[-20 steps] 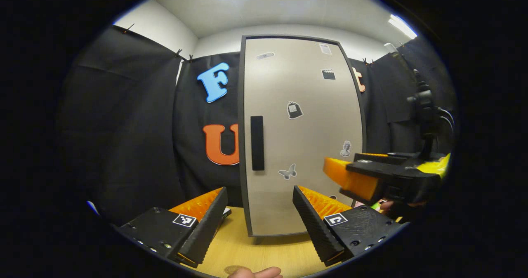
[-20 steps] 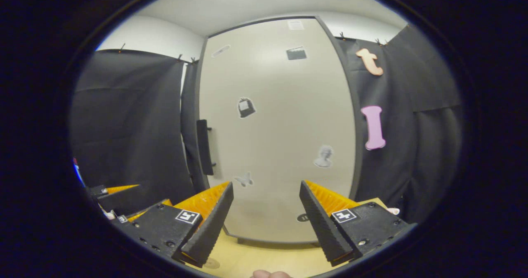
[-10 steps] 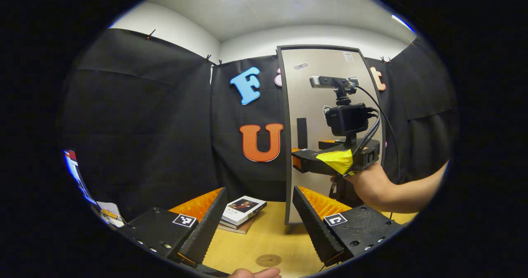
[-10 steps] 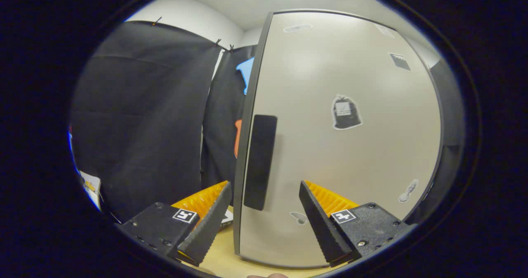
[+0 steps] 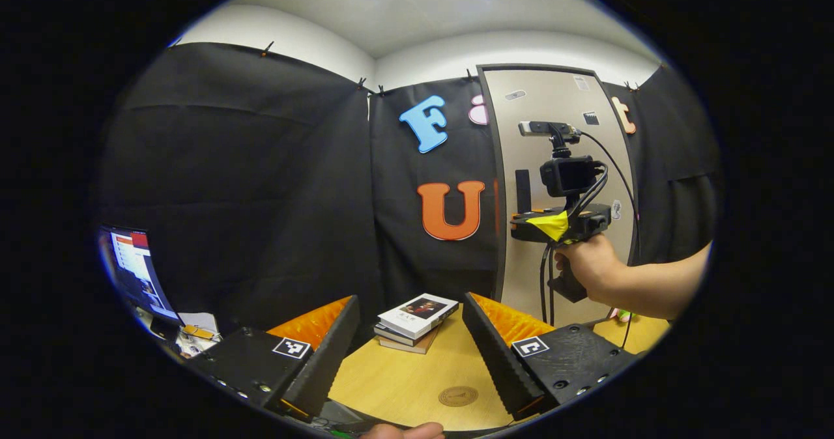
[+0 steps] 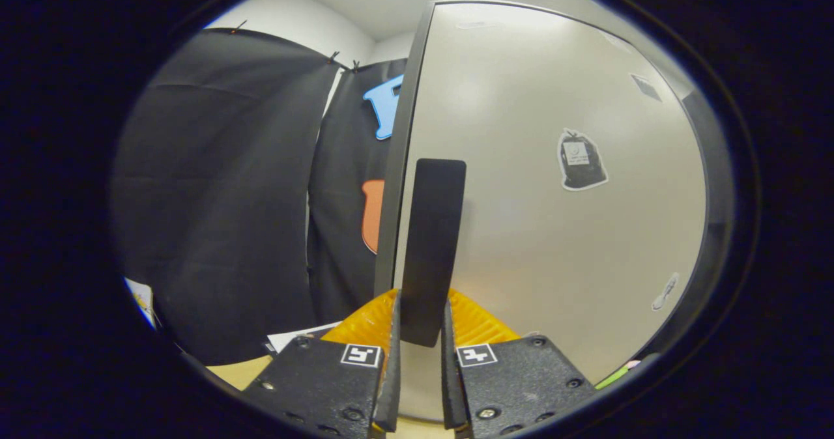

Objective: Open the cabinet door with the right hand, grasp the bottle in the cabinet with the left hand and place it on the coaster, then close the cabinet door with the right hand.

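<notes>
The tall grey cabinet (image 5: 560,185) stands at the back of the wooden table with its door (image 6: 554,198) closed; the bottle is hidden inside. In the right gripper view my right gripper (image 6: 419,335) is shut on the door's black vertical handle (image 6: 431,243), both fingers pressing its lower end. The left gripper view shows that same right gripper (image 5: 531,221) held by a hand (image 5: 589,266) at the handle (image 5: 522,191). My left gripper (image 5: 410,335) hangs open over the table, well back from the cabinet, nothing between its fingers. A round brown coaster (image 5: 458,396) lies on the table just below it.
A small stack of books (image 5: 414,318) lies on the table (image 5: 404,374) left of the cabinet. A monitor (image 5: 133,273) and some papers sit at the far left. The person's forearm (image 5: 658,289) reaches in from the right.
My right gripper went from open beside the handle to shut on it. My left gripper drew back from the cabinet and swung left, bringing the coaster, books and monitor into sight.
</notes>
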`<act>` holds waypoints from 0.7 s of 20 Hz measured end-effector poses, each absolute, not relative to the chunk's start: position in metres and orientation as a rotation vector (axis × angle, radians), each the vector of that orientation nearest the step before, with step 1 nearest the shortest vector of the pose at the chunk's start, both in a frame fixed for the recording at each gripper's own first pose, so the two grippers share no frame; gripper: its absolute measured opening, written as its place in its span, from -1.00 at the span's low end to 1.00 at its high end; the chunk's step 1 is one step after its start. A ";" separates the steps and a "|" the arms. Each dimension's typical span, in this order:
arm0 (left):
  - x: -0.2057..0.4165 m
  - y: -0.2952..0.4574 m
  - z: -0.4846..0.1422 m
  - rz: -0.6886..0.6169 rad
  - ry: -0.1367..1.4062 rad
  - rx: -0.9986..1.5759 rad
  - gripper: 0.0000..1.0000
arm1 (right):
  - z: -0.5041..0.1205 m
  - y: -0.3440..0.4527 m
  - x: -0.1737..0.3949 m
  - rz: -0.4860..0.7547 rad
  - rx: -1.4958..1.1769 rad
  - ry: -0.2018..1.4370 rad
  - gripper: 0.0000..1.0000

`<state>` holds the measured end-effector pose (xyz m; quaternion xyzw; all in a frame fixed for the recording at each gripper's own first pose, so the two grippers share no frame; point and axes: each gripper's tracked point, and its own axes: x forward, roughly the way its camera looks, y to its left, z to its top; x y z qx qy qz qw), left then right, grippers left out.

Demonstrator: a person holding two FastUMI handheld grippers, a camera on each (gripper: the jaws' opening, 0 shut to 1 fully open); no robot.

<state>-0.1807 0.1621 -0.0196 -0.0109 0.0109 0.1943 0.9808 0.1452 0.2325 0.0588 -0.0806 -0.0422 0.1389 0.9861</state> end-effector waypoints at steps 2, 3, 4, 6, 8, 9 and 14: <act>-0.174 0.163 -0.020 0.373 0.014 -0.023 0.92 | 0.058 0.232 0.138 0.304 -0.154 -0.075 -0.50; -0.170 0.165 -0.022 0.363 0.011 -0.026 0.92 | 0.058 0.232 0.133 0.319 -0.154 -0.071 -0.54; -0.165 0.165 -0.023 0.351 0.010 -0.032 0.92 | 0.057 0.233 0.124 0.340 -0.148 -0.066 -0.53; -0.156 0.159 -0.023 0.321 0.006 -0.047 0.93 | 0.055 0.230 0.098 0.394 -0.130 -0.055 -0.53; -0.151 0.151 -0.024 0.285 0.003 -0.061 0.93 | 0.051 0.220 0.070 0.454 -0.132 -0.049 -0.54; -0.147 0.148 -0.025 0.268 0.001 -0.065 0.93 | 0.052 0.223 0.063 0.487 -0.122 -0.040 -0.55; -0.122 0.132 -0.032 0.201 0.020 -0.056 0.94 | 0.047 0.198 0.014 0.594 -0.135 -0.010 -0.53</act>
